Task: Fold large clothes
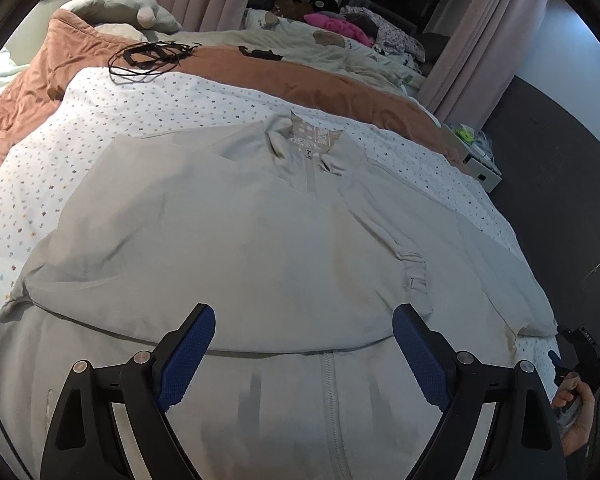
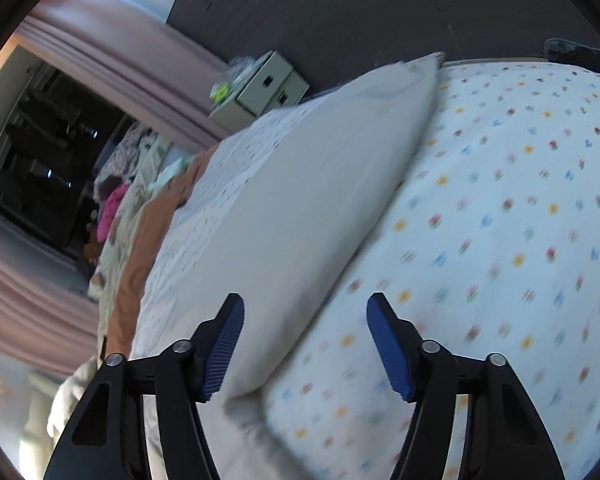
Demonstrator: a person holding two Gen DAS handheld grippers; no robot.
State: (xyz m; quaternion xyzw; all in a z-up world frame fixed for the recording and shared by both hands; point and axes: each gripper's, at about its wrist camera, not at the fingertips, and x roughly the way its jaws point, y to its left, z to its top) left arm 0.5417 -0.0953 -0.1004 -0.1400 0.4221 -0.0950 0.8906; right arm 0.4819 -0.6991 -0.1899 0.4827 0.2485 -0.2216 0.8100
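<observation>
A pale grey zip-up jacket (image 1: pixel 284 240) lies spread on the floral-dotted bedspread (image 1: pixel 100 120) of a bed, directly ahead of and beneath the left tongs (image 1: pixel 304 356), whose 2 blue-padded fingers stand wide apart with nothing between them, hovering over the garment's lower front where the zipper (image 1: pixel 332 408) runs. The jacket's long axis runs straight away from the left tongs: the collar (image 1: pixel 312 144) points toward the far side of the bed and the rust-coloured quilt (image 1: pixel 260 72), and the hem end is nearest the camera. Its right sleeve is folded inward across the chest, with the gathered cuff (image 1: pixel 414 272) lying just ahead of the right-hand finger. In the right wrist view, the right tongs (image 2: pixel 305 344) are also released and hold nothing; 1 edge of the jacket (image 2: pixel 300 208) passes just beside their left finger, slanting from near left to far right across the bedspread (image 2: pixel 500 220). This view is blurred. A coiled black cable (image 1: pixel 148 58) lies on the quilt beyond.
</observation>
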